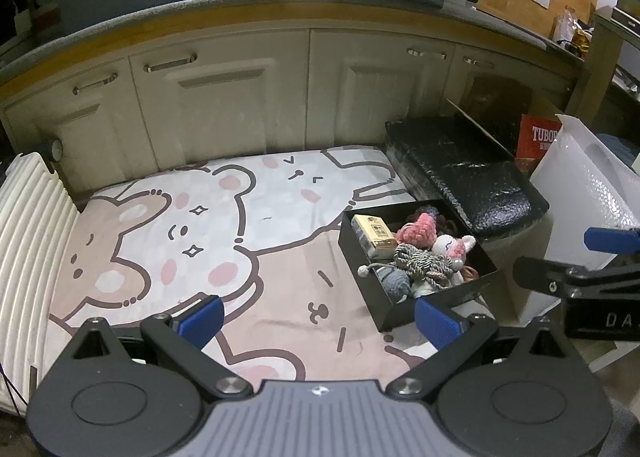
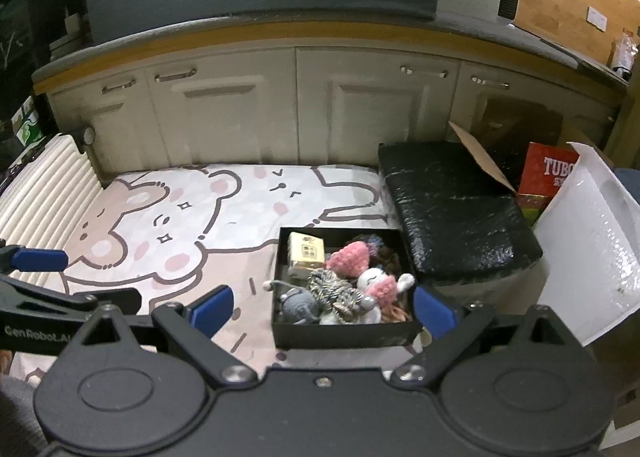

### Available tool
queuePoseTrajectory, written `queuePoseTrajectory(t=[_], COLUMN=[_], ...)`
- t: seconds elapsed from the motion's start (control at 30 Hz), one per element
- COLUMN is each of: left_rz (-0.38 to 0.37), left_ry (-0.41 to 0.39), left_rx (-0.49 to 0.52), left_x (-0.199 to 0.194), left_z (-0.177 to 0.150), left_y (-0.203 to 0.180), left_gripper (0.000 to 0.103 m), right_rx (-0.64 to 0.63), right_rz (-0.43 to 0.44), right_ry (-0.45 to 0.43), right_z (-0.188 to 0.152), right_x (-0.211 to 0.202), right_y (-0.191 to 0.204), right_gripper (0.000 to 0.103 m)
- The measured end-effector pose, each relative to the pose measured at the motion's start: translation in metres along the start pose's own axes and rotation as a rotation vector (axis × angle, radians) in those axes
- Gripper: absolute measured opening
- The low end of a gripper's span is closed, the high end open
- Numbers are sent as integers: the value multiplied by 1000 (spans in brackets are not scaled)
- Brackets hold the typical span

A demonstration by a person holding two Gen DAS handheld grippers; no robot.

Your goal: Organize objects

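Note:
An open black box (image 1: 400, 309) (image 2: 344, 333) sits on the right part of a cartoon-bear mat (image 1: 192, 217) (image 2: 180, 217). It holds a beige carton (image 2: 306, 251), a pink knitted toy (image 2: 348, 259), a grey knitted mouse (image 2: 300, 303), a rope knot (image 2: 332, 285) and a white-and-pink knitted bunny (image 2: 380, 283). My right gripper (image 2: 323, 311) (image 1: 580, 257) hovers open over the box's near side; its blue pads stand wider than the box and grip nothing. To the box's left, over bare mat, my left gripper (image 1: 319, 321) (image 2: 60, 281) is open and empty.
A black wrapped block (image 2: 452, 209) lies right behind the box. A white bubble-wrap bag (image 2: 592, 241) and a red carton (image 2: 548, 173) stand at the right. A white ribbed case (image 1: 28, 225) borders the mat's left side. Cream cabinet doors (image 2: 240, 113) close off the back.

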State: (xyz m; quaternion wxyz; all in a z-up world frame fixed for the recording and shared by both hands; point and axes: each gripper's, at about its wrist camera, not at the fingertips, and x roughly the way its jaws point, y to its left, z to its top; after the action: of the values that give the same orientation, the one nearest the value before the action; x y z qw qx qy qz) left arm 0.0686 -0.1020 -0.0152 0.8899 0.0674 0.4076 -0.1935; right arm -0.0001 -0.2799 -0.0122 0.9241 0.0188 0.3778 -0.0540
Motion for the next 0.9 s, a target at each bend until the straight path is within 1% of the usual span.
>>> queuePoseTrajectory(t=[0.2, 0.3, 0.43, 0.67, 0.9], left_rz=[8, 12, 23, 34, 36], left_ry=[36, 32, 26, 33, 43], left_rx=[18, 6, -9, -32, -40], left_x=[8, 8, 7, 9, 10], left_z=[-5, -6, -6, -4, -4], left_y=[0, 3, 6, 12, 15], left_gripper=[101, 101, 101, 101, 101], right_rx=[9, 25, 20, 55, 54], right_rz=[-27, -38, -92, -96, -99], right_ry=[16, 19, 35, 50, 53], right_z=[-8, -10, -14, -17, -16], right_x=[5, 6, 8, 11, 13], right_y=[4, 1, -1, -9, -8], right_gripper=[98, 98, 98, 98, 98])
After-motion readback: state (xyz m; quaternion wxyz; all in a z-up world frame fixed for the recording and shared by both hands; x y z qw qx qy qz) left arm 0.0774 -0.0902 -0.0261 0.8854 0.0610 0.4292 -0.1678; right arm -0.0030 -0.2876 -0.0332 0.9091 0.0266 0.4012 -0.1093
